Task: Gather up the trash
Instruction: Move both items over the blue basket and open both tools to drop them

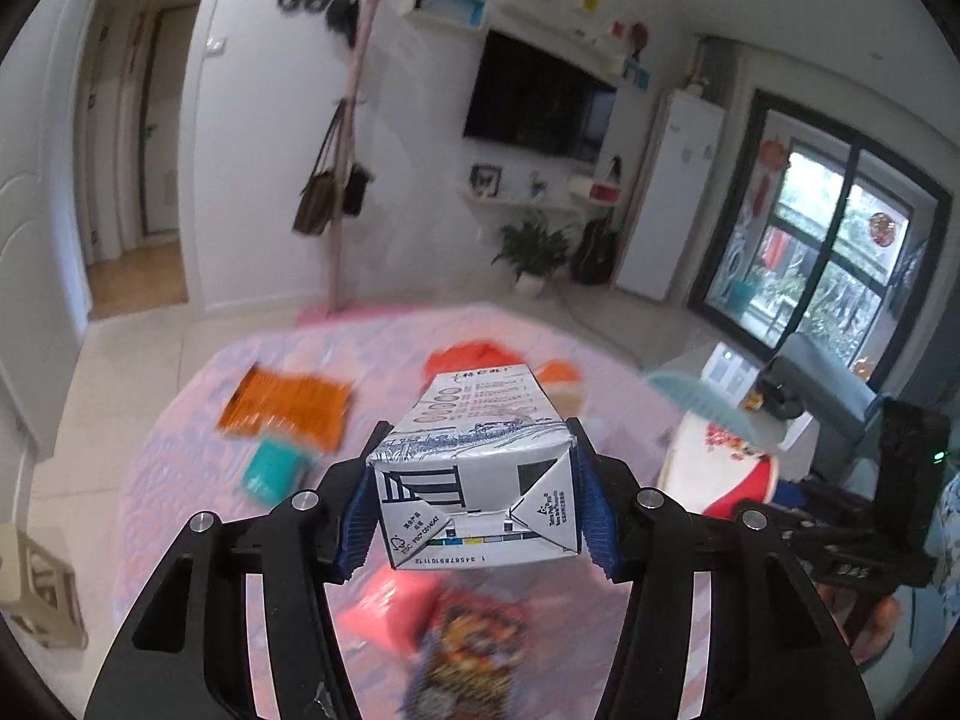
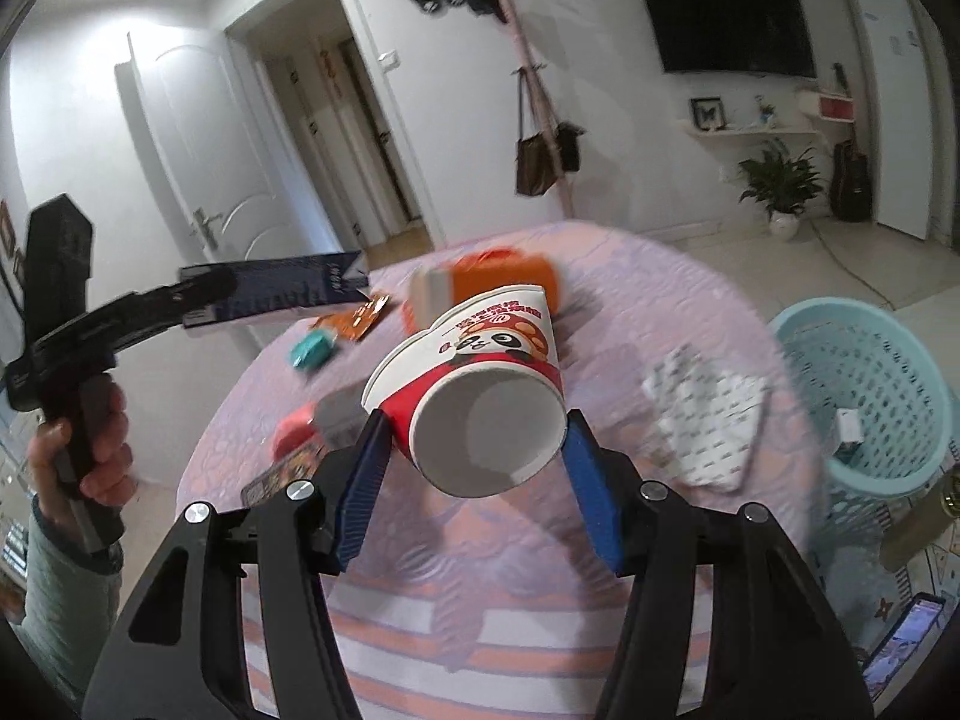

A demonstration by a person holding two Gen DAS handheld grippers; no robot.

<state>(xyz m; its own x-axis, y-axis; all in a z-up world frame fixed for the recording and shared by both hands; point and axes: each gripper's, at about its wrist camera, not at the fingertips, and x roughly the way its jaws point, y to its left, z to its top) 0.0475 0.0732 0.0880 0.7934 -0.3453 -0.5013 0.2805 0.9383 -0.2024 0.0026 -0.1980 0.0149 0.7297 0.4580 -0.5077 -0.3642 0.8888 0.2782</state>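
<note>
My left gripper is shut on a white and blue milk carton, held above the round table. The carton also shows in the right wrist view, held at the far left. My right gripper is shut on a red and white paper cup with a panda print, its base toward the camera, above the table. The cup also shows in the left wrist view. A light blue waste basket stands on the floor right of the table.
On the table lie an orange packet, a teal box, a pink item, a colourful snack bag, an orange container and a patterned white wrapper. A coat stand and a potted plant stand behind.
</note>
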